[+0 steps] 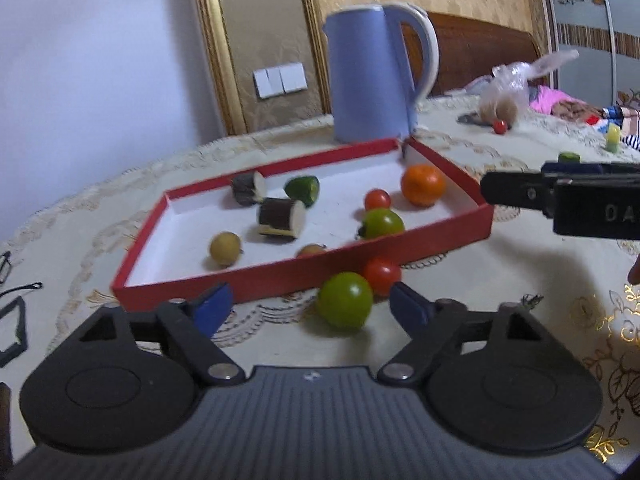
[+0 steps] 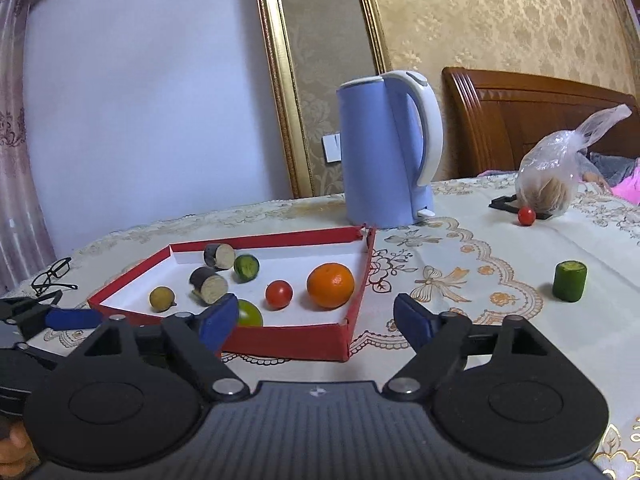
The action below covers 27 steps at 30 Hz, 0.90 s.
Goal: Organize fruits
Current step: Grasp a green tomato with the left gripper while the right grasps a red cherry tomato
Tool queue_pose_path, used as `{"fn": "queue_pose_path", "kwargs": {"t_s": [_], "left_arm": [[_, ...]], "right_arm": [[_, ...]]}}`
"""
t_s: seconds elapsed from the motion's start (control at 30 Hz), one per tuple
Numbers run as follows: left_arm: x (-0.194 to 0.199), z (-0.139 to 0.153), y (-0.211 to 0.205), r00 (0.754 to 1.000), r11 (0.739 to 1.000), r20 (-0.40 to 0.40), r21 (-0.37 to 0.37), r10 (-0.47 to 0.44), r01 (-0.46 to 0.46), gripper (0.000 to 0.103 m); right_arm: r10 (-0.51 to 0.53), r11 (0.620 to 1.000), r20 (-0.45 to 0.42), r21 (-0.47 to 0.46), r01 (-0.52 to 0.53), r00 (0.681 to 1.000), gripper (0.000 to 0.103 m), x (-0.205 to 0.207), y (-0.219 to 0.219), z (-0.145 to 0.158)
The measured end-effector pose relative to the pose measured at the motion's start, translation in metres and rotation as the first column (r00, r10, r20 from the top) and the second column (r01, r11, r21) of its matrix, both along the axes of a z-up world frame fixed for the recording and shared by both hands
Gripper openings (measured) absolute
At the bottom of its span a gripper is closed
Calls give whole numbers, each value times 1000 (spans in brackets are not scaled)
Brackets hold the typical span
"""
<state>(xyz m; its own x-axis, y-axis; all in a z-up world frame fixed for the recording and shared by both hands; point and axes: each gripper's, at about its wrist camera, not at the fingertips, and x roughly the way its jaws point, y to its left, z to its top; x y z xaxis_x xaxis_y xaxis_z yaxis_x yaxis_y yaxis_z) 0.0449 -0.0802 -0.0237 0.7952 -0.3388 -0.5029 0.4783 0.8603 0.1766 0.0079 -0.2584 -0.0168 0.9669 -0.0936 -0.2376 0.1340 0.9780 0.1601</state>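
Note:
A red tray (image 1: 280, 276) (image 2: 288, 344) with a white floor holds an orange (image 1: 423, 184) (image 2: 330, 285), a red tomato (image 1: 377, 199) (image 2: 279, 294), a green tomato (image 1: 382, 223) (image 2: 249, 313), a cucumber piece (image 1: 303, 189) (image 2: 245, 268), two eggplant pieces (image 1: 281, 222) (image 2: 208, 285) and small yellow-brown fruits (image 1: 225, 248) (image 2: 161, 298). My left gripper (image 1: 312, 308) is open, with a green tomato (image 1: 345, 299) on the cloth between its fingertips and a red tomato (image 1: 382, 275) just beyond, both outside the tray. My right gripper (image 2: 316, 322) is open and empty at the tray's near right corner.
A blue kettle (image 1: 372, 76) (image 2: 386, 152) stands behind the tray. To the right lie a cucumber piece (image 2: 570, 281), a small red tomato (image 2: 526, 216) and a plastic bag (image 2: 554, 176). Glasses (image 2: 54, 276) lie at the left. The right gripper's finger (image 1: 516, 192) shows in the left wrist view.

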Motion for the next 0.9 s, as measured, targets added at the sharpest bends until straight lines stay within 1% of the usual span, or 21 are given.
{"fn": "queue_pose_path", "kwargs": {"t_s": [0.07, 0.1, 0.17, 0.2, 0.27, 0.33, 0.37, 0.5, 0.67, 0.73, 0.8, 0.83, 0.9], "left_arm": [[3, -4, -4, 1000, 1000, -15, 10, -8, 8, 69], [5, -6, -4, 1000, 1000, -26, 13, -12, 12, 65], [8, -8, -5, 998, 1000, -51, 14, -20, 21, 51], [10, -9, -6, 998, 1000, -65, 11, -23, 24, 48], [14, -11, -6, 995, 999, -95, -7, -37, 37, 37], [16, -10, -5, 993, 999, -108, -28, -48, 46, 32], [17, -10, -4, 992, 998, -115, -37, -53, 49, 31], [16, -9, 2, 992, 998, -118, -65, -35, 28, 30], [7, 1, 25, 997, 995, -59, -92, 43, -48, 30], [6, 5, 34, 995, 992, -31, -81, 91, -93, 30], [6, 9, 45, 990, 988, -8, -69, 141, -141, 30], [6, 10, 50, 987, 985, -2, -68, 161, -160, 30], [7, 13, 62, 982, 979, 3, -74, 190, -189, 30]], "right_arm": [[3, 1000, 8, -4, -3, 1000, 88, -1, 0, 0], [2, 1000, 11, -2, -2, 1000, 90, -1, 0, 0], [-3, 1000, 10, 3, 3, 1000, 91, -1, -1, 0], [-5, 1000, 9, 5, 5, 1000, 91, -1, -1, 0], [-6, 1000, 2, 8, 6, 1000, 91, 1, -2, 0], [-3, 1000, -5, 8, 3, 1000, 92, 2, -2, -1], [4, 1000, -7, 8, -4, 1000, 92, 2, -2, -1], [20, 1000, -19, -15, -20, 1000, 92, 4, 2, -1], [27, 998, -46, -62, -30, 999, 92, 8, 11, -1], [43, 994, -50, -94, -47, 998, 92, 9, 17, -1], [87, 984, -60, -149, -95, 994, 92, 9, 29, -1], [120, 979, -77, -156, -131, 990, 92, 11, 35, -2], [189, 970, -122, -131, -205, 974, 91, 18, 45, -3]]}}
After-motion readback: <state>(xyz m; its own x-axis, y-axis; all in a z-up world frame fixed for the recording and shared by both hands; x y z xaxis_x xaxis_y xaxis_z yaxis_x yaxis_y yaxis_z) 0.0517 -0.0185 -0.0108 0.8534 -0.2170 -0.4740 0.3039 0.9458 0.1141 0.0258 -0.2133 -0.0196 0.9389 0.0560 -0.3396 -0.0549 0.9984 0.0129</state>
